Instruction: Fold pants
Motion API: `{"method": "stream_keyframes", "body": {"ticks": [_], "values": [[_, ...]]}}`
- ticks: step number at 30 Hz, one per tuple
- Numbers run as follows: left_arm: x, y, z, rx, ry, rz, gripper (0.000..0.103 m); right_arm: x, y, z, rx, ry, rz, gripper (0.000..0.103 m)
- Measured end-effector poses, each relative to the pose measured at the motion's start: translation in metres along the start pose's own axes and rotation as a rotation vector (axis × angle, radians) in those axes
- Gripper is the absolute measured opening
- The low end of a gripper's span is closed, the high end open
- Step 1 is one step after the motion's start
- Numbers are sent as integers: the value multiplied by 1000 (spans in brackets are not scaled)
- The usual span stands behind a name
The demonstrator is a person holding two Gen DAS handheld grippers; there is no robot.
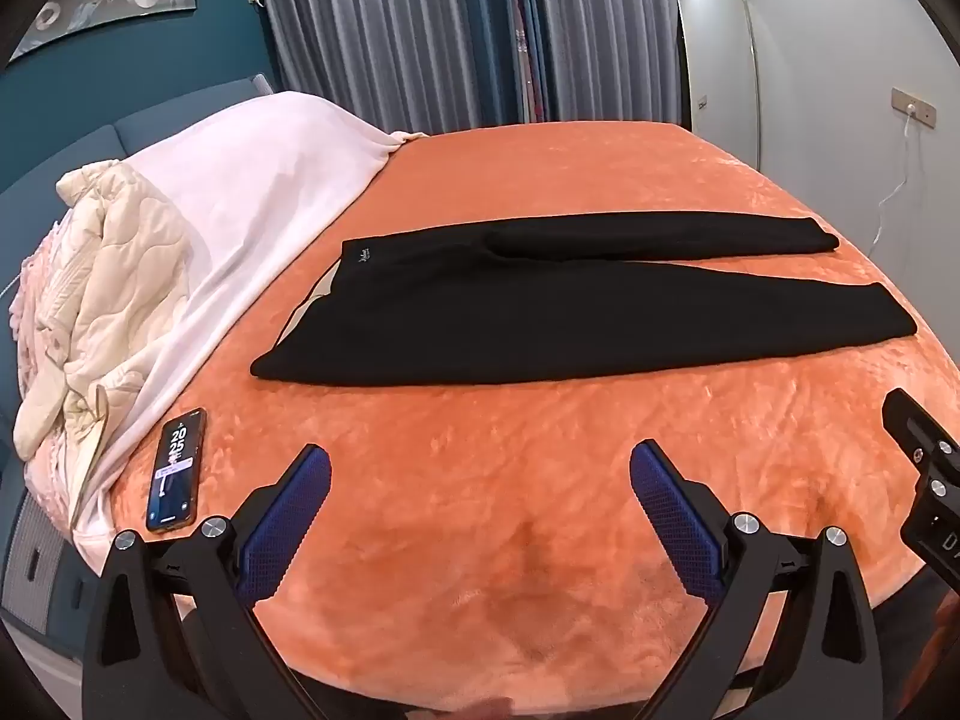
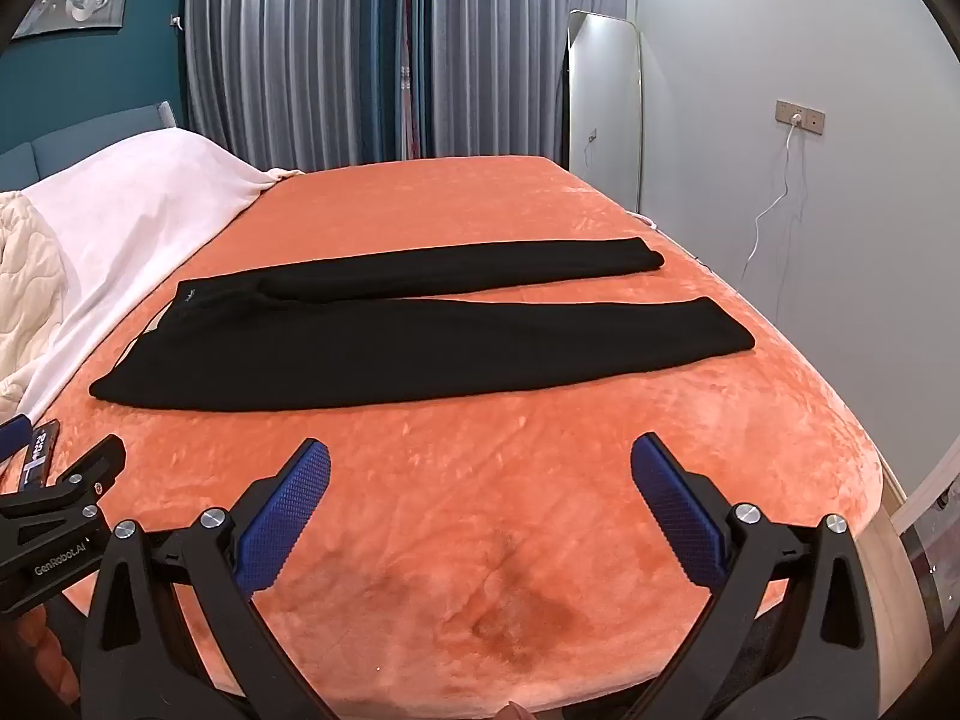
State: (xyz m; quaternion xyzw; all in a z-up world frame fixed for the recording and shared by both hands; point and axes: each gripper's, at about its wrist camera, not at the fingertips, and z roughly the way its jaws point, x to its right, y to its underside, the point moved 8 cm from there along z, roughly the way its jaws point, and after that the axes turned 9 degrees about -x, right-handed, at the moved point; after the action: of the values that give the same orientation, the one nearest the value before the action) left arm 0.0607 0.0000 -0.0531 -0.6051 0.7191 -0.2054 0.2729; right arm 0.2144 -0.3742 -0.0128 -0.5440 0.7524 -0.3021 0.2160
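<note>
Black pants (image 1: pixel 540 312) lie flat on the orange bedspread (image 1: pixel 480 480), waistband to the left, both legs spread apart toward the right. They also show in the right wrist view (image 2: pixel 420 348). My left gripper (image 1: pixel 480 462) is open and empty, above the near part of the bed, short of the pants. My right gripper (image 2: pixel 480 456) is open and empty too, beside the left one, also short of the pants. Part of the right gripper's body (image 1: pixel 924 480) shows at the right edge of the left wrist view.
A phone (image 1: pixel 177 471) with a lit screen lies on the bed's near left. A white blanket (image 1: pixel 252 192) and a cream quilt (image 1: pixel 96 276) are piled at the left. Grey curtains (image 2: pixel 336 54), a mirror (image 2: pixel 606 108) and a wall socket with cable (image 2: pixel 798 117) stand beyond.
</note>
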Motion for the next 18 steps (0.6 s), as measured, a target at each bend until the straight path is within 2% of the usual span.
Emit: {"method": "stream_keyframes", "body": {"ticks": [18], "values": [[2,0,-1,5,22,-1,98,-5,1,-1,-3,2,-3,98]]}}
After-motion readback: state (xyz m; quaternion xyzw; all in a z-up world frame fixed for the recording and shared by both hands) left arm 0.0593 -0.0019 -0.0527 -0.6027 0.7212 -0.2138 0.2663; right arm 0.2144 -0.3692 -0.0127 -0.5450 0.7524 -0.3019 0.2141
